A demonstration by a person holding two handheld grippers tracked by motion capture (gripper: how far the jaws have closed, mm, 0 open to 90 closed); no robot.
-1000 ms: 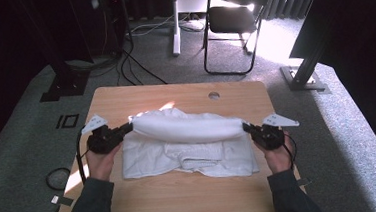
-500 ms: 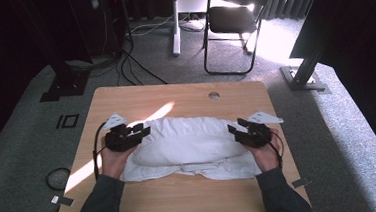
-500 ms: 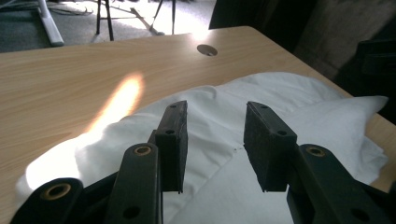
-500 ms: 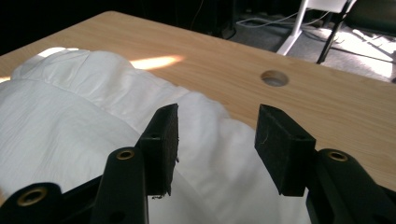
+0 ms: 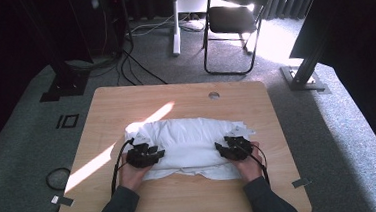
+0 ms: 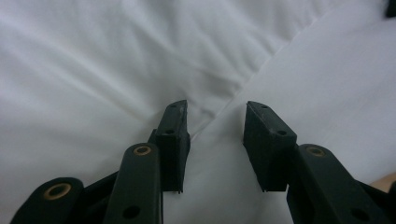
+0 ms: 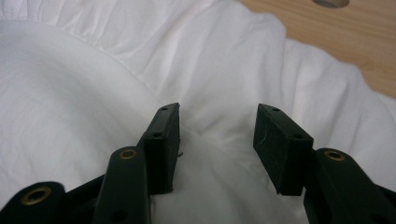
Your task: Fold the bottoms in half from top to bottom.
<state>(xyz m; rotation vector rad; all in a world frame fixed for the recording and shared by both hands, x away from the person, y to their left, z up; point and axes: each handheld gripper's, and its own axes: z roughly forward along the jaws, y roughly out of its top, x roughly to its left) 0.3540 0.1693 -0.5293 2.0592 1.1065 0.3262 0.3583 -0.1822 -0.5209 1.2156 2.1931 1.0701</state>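
Observation:
A white cloth (image 5: 191, 146) lies folded over on the wooden table (image 5: 125, 103), its upper layer covering most of the lower one. My left gripper (image 5: 152, 154) rests on the cloth's left end, and my right gripper (image 5: 224, 150) on its right end. In the left gripper view the jaws stand apart over a fold edge of the cloth (image 6: 289, 74), with my left gripper (image 6: 215, 135) open and nothing pinched. The right gripper view shows my right gripper (image 7: 217, 140) open too, its jaws spread above the white cloth (image 7: 70, 102).
A round cable hole (image 5: 214, 95) sits near the table's far edge. A black chair (image 5: 233, 22) and floor cables (image 5: 133, 69) are beyond the table. A sunlit stripe crosses the left of the tabletop. Bare wood runs along the table's near edge (image 5: 182, 201).
Both grippers carried the raised cloth edge toward the person and laid it down over the lower layer. Both jaws have opened and let the cloth go.

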